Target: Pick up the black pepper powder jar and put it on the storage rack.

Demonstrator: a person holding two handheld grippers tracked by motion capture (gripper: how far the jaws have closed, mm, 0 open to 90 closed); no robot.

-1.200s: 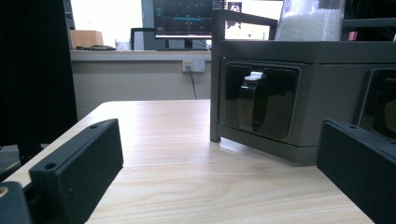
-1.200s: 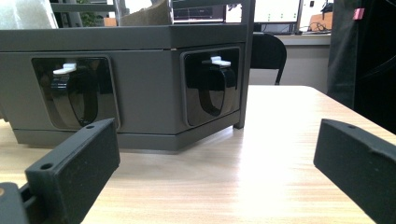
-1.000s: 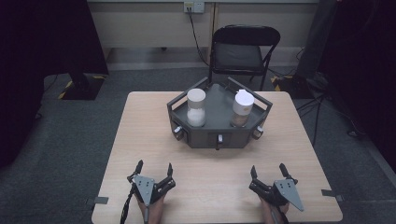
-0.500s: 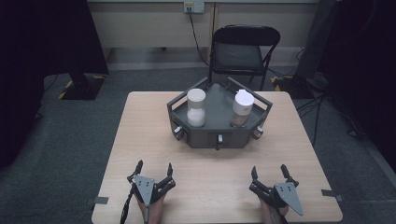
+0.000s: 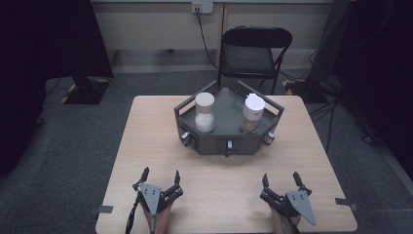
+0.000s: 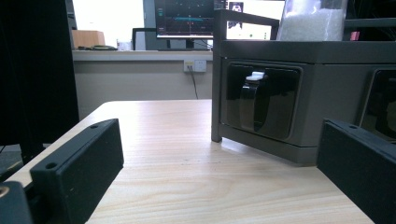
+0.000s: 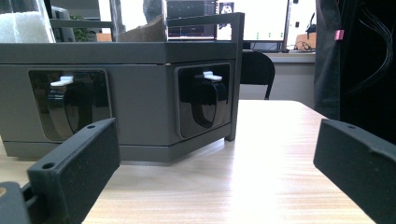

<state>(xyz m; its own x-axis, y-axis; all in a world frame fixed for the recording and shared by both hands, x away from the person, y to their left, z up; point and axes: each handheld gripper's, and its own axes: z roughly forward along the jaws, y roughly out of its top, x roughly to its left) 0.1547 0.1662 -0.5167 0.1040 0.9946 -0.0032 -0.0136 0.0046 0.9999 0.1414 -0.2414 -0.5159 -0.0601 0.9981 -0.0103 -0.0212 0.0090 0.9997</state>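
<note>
Nothing moved since 1 second ago: left gripper [image 5: 160,176] and right gripper [image 5: 281,179], wide open, empty; approach tray [image 5: 229,143] jars [image 5: 204,112] level, jaws apart.

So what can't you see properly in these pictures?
- Right jar: the brown contents are too small in the high view to identify, and the top edge cuts them off in the right gripper view.
- Left jar: its lid is cut off by the top edge in the left gripper view.
- Grey tray: its knobs look tiny from above.
- Hands: mostly under the left gripper and right gripper.
</note>
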